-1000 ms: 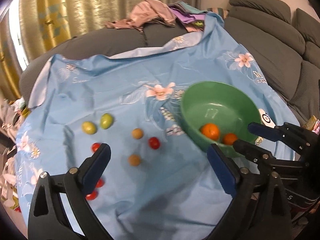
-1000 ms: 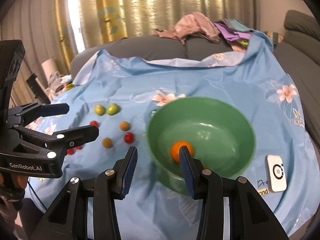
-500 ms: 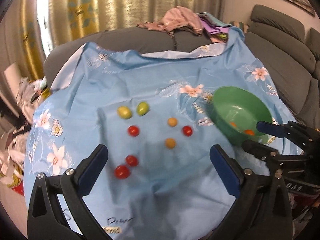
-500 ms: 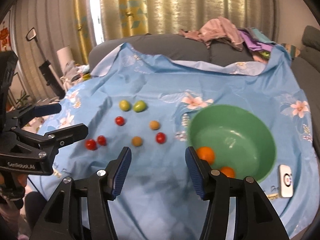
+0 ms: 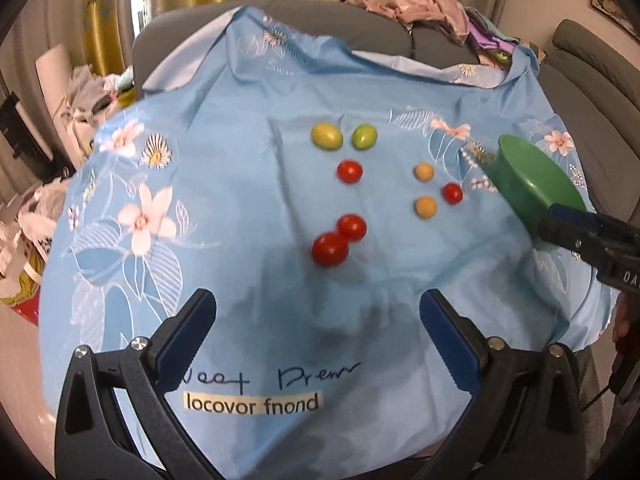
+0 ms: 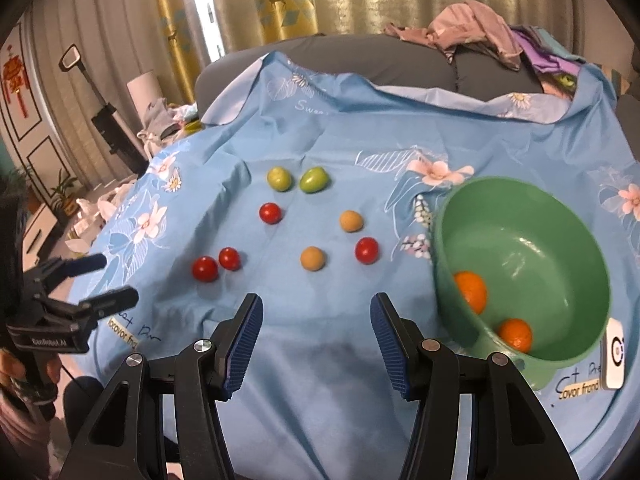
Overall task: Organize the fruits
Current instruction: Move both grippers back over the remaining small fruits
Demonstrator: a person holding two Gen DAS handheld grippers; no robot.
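Left wrist view: your left gripper (image 5: 316,340) hangs released and empty above the near edge of the blue floral cloth (image 5: 224,184). Straight ahead of it lie two red cherry tomatoes (image 5: 338,238) touching each other, with a third red one (image 5: 349,171) farther on and two green fruits (image 5: 344,136) side by side beyond that. To the right sit two small tan fruits (image 5: 425,188) and another red tomato (image 5: 452,193), just beside the green bowl (image 5: 532,184), whose near side is partly hidden by your other gripper.

Right wrist view: your right gripper (image 6: 316,344) is likewise spread open and holds nothing, hovering over bare cloth. The bowl (image 6: 560,220) stands to its right and already holds two oranges (image 6: 492,312); a small white card (image 6: 615,354) lies just beside its rim. Eight small fruits remain loose on the cloth, well apart from both sets of fingers.

By my reading, you are between picks: the oranges are sorted and the small fruits are next. The touching pair of tomatoes lies nearest your left gripper, so lower over one, close gently, since they look soft and may roll, and mind you do not nudge its neighbour.
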